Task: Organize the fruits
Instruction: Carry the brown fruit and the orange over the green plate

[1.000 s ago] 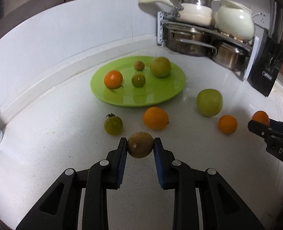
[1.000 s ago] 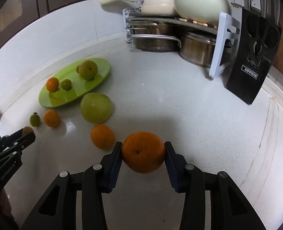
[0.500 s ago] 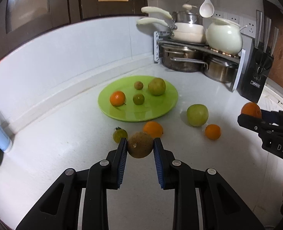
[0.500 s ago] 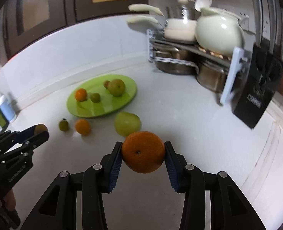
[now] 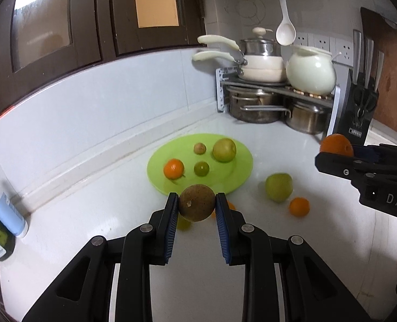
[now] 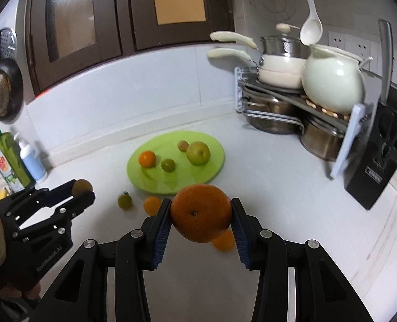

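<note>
I see the white countertop (image 5: 77, 214) filling both views, running back to a pale backsplash and dark cabinet doors. In the far right corner a metal pot rack (image 5: 276, 88) carries cream saucepans and a round white ceramic pot (image 5: 310, 73) over steel pots; a black knife block (image 5: 359, 112) stands beside it.

Next in size is the lime-green plate (image 5: 241, 171) lying flat on the counter. It holds four fruits: a yellow-green apple-like fruit (image 5: 224, 150), a small orange (image 5: 173, 168), a small green fruit (image 5: 201, 168) and a little brownish one (image 5: 199, 148), all apart from each other.

My right gripper (image 6: 200, 213) is clamped on a large orange (image 6: 200, 212), pads pressing both sides, and the fruit hangs clear above the counter in front of the plate. My left gripper (image 5: 196, 206) is pinched on a round brown fruit (image 5: 196, 206), likewise lifted off the surface, just before the plate's near rim.

Loose on the counter: a green apple (image 5: 278, 187) right of the plate, a small orange (image 5: 299, 206) just beside it, another orange (image 6: 151, 205) and a small green tomato-like fruit (image 6: 124, 201) near the plate's front edge. In the left wrist view those last two are mostly hidden behind my fingers.

At the left edge stand a white and blue pump bottle (image 6: 33, 161) and a green dish-soap bottle (image 6: 7, 161).
</note>
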`<action>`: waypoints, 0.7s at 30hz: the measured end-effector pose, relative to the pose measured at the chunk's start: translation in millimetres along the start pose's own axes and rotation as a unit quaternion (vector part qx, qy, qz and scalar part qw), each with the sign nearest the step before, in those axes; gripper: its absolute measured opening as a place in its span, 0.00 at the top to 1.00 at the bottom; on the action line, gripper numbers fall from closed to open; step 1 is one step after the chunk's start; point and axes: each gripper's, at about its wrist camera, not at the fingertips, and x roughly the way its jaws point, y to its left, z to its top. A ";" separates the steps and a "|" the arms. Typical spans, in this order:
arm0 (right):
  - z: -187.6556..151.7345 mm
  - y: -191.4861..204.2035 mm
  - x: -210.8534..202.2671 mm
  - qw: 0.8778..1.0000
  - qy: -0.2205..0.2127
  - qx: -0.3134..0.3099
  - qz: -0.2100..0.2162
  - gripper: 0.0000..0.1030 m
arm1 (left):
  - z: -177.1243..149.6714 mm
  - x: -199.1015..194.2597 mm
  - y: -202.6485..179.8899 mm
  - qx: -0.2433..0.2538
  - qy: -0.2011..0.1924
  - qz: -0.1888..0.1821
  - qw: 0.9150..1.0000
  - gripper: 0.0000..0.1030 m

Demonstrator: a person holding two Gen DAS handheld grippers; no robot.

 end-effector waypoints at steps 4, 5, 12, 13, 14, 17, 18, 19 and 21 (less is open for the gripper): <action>17.6 8.2 7.4 1.000 -0.008 -0.004 0.010 0.57 | 9.1 4.4 10.9 -0.008 -0.003 -0.006 1.000 0.73; 21.9 10.1 9.6 1.000 -0.012 -0.004 0.011 0.57 | 11.4 6.6 13.5 -0.009 -0.002 -0.004 1.000 0.73; 48.2 17.6 30.5 1.000 -0.014 -0.003 0.026 0.57 | 31.8 24.7 38.6 -0.025 0.007 -0.019 0.999 0.73; 52.1 18.7 34.4 1.000 -0.014 -0.003 0.025 0.57 | 34.0 28.5 41.7 -0.029 0.009 -0.023 0.999 0.73; 54.7 19.5 37.2 1.000 -0.014 -0.003 0.025 0.57 | 36.0 31.8 43.8 -0.030 0.011 -0.025 0.999 0.73; 65.0 21.1 50.7 1.000 -0.007 -0.003 0.027 0.57 | 45.1 43.6 49.9 -0.028 0.015 -0.029 0.999 0.73; 68.0 20.6 55.2 0.999 -0.004 -0.002 0.032 0.57 | 49.6 48.6 52.2 -0.026 0.016 -0.034 0.999 0.73; 71.6 21.1 60.4 0.999 0.001 -0.002 0.034 0.57 | 53.0 52.7 53.5 -0.025 0.017 -0.036 0.999 0.73; 79.2 22.2 72.0 0.999 0.007 -0.005 0.034 0.57 | 60.2 61.7 56.1 -0.018 0.020 -0.038 0.999 0.73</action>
